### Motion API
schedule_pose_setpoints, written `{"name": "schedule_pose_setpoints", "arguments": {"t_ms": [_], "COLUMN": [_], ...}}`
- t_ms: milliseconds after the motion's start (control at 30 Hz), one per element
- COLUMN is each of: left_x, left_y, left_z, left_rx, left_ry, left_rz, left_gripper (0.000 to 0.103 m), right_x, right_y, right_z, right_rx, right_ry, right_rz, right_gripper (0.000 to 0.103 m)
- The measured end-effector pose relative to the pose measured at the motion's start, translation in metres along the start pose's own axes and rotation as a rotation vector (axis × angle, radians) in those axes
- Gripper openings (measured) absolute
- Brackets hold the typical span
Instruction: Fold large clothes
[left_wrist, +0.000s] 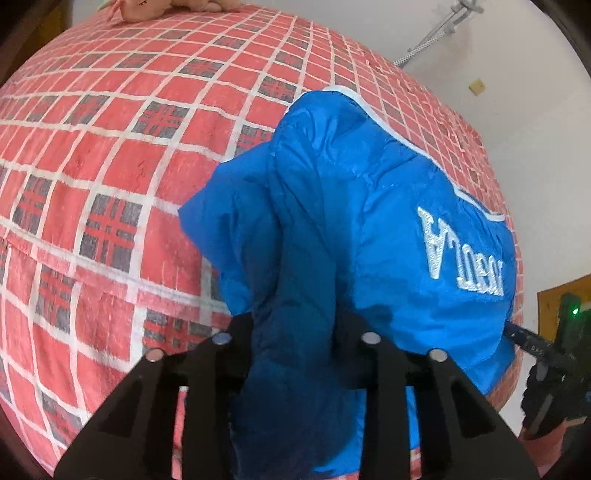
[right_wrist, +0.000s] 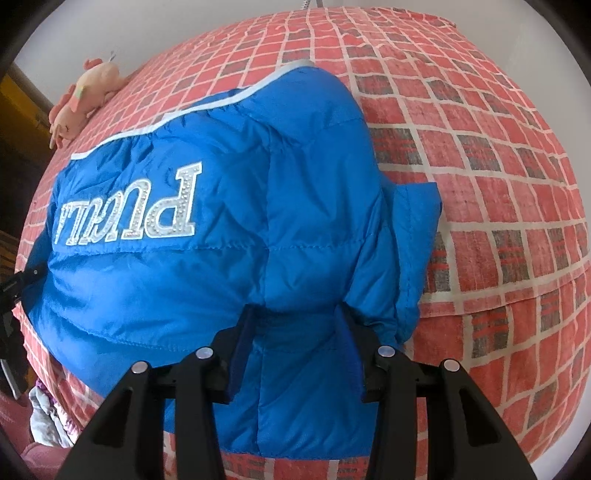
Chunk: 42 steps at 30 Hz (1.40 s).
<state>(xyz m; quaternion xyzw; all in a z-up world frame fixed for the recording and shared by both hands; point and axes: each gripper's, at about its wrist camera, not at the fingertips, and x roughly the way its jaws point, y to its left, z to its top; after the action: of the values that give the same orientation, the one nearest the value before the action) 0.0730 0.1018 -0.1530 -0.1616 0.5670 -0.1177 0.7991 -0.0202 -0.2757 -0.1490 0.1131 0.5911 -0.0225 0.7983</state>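
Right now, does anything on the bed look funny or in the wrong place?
The puffy blue quilted jacket is bunched, and its white letters read upside down in both views. The left gripper and right gripper each pinch it. A pink plush toy lies at the edge of the red checked bedspread.

Your blue quilted puffer jacket, trimmed in white with silver lettering reading upside down, sits bunched and puffed up on the bed.
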Motion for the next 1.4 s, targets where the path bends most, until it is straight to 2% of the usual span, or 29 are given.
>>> {"name": "schedule_pose_setpoints", "arguments": {"t_ms": [100,233,333,433,567,733,900,1067,1133,1267,1400], "left_x": [-0.014,-0.038,-0.058,-0.074,-0.079,-0.046,0.007,0.069,0.091,0.102,0.099], "left_y": [-0.013,-0.031,-0.056,-0.100,-0.165,-0.235,-0.276,-0.289,-0.286,-0.287,-0.287], "left_z": [0.003,0.011,0.016,0.019,0.016,0.005,-0.008,-0.021,-0.029,-0.040,-0.038], "left_rx": [0.022,0.033,0.058,0.138,0.243,0.381,0.438,0.420,0.420,0.431,0.409], "left_ry": [0.000,0.018,0.034,0.028,0.040,0.067,0.109,0.194,0.201,0.176,0.179], "left_rz": [0.007,-0.020,-0.034,-0.051,-0.114,-0.103,-0.083,-0.088,-0.083,-0.061,-0.071], "left_gripper": [0.015,0.014,0.014,0.014,0.015,0.016,0.018,0.020,0.020,0.020,0.021], "right_x": [-0.010,-0.038,-0.058,-0.074,-0.090,-0.101,-0.102,-0.100,-0.098,-0.095,-0.092], "right_y": [-0.003,-0.005,-0.003,-0.005,-0.004,-0.010,-0.025,-0.040,-0.045,-0.051,-0.051], "right_z": [0.001,0.003,0.004,0.004,-0.002,-0.012,-0.021,-0.028,-0.031,-0.034,-0.033], "right_rx": [0.017,0.021,0.006,0.006,0.002,0.007,0.020,0.046,0.055,0.064,0.060], "right_ry": [0.001,-0.043,-0.061,-0.084,-0.113,-0.127,-0.127,-0.123,-0.121,-0.120,-0.115], "right_rz": [0.015,0.058,0.022,0.042,0.049,0.047,0.034,0.034,0.033,0.042,0.049], "right_gripper": [0.045,0.045,0.045,0.045,0.046,0.046,0.046,0.046,0.047,0.047,0.047]}}
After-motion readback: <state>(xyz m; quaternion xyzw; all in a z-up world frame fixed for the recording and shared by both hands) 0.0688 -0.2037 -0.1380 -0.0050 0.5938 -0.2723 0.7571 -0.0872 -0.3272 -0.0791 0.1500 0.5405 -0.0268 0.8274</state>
